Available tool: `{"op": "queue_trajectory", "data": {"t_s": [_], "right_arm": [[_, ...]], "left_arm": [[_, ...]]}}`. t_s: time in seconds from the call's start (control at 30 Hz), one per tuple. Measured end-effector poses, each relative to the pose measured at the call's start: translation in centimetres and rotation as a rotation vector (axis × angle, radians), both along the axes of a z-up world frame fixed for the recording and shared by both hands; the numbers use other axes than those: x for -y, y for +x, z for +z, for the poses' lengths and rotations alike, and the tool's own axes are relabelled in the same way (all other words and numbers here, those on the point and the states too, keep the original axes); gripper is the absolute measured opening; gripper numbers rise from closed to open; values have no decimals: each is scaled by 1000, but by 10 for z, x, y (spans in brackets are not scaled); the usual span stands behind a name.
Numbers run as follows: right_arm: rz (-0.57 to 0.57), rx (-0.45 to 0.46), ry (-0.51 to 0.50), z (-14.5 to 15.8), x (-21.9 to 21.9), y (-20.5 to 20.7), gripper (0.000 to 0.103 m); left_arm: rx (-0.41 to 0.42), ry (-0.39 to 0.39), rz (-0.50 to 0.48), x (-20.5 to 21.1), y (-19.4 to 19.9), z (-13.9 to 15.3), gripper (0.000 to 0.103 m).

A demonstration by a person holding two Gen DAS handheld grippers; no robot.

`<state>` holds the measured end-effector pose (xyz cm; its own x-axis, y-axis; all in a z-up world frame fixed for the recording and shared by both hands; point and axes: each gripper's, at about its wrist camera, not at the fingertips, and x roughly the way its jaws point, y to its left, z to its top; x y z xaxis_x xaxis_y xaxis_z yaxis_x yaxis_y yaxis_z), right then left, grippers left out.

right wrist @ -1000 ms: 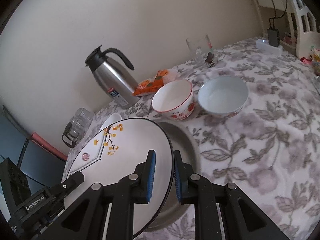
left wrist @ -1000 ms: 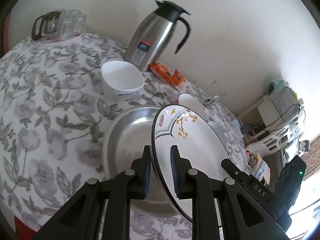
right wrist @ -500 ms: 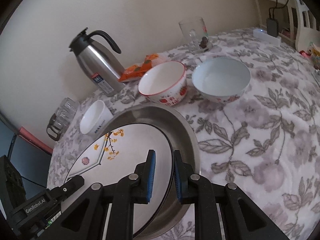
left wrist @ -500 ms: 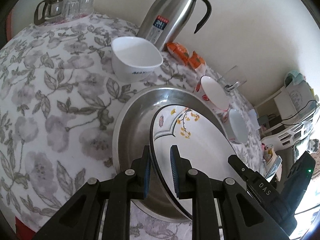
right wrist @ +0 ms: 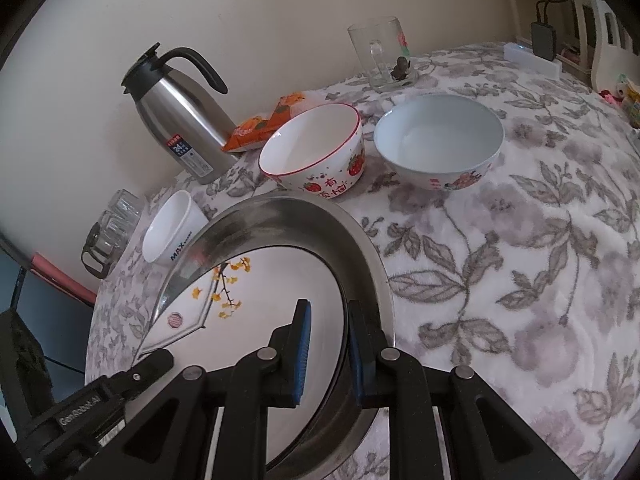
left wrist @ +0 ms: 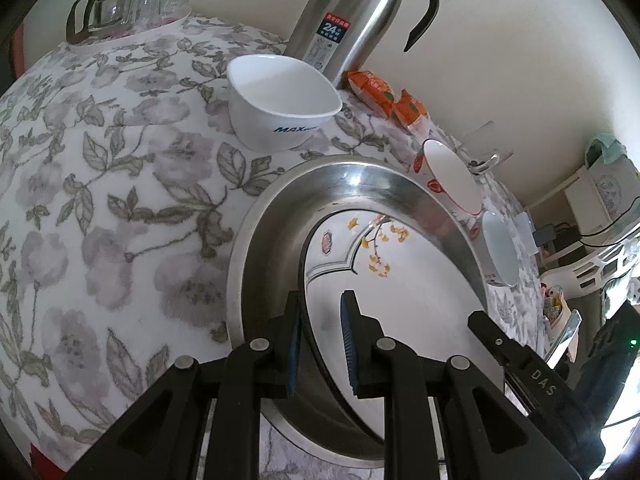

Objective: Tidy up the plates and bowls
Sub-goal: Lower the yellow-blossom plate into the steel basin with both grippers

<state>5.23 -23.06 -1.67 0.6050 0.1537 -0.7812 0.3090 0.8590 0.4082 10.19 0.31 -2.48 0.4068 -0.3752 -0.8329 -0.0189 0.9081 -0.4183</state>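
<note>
Plate [left wrist: 404,296] with yellow leaves sits low inside the metal basin [left wrist: 260,240], pinched at opposite edges by the left gripper [left wrist: 320,344] and right gripper [right wrist: 326,354]. Best lower both sides evenly, then let go. Beyond wait a strawberry bowl [right wrist: 316,148] and blue bowl [right wrist: 438,140].

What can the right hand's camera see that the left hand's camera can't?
Only the right wrist view shows the strawberries on the red-rimmed bowl and the whole glass mug. Only the left wrist view shows the clear glasses plainly, with white furniture far right. Both show the flowered plate gripped at opposite rims, the steel basin, the thermos and the white cup.
</note>
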Motion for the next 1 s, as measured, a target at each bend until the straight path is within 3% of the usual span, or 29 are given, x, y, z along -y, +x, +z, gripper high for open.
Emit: {"op": "queue_trajectory", "data": {"t_s": [0.47, 1.0], "right_arm": [[12, -9, -9, -9, -4, 6, 19], [5, -4, -38, -8, -2, 13, 18]], "left_arm": [[-17, 37, 18, 3, 6, -12, 19], [-21, 106, -27, 14, 15, -15, 24]]}}
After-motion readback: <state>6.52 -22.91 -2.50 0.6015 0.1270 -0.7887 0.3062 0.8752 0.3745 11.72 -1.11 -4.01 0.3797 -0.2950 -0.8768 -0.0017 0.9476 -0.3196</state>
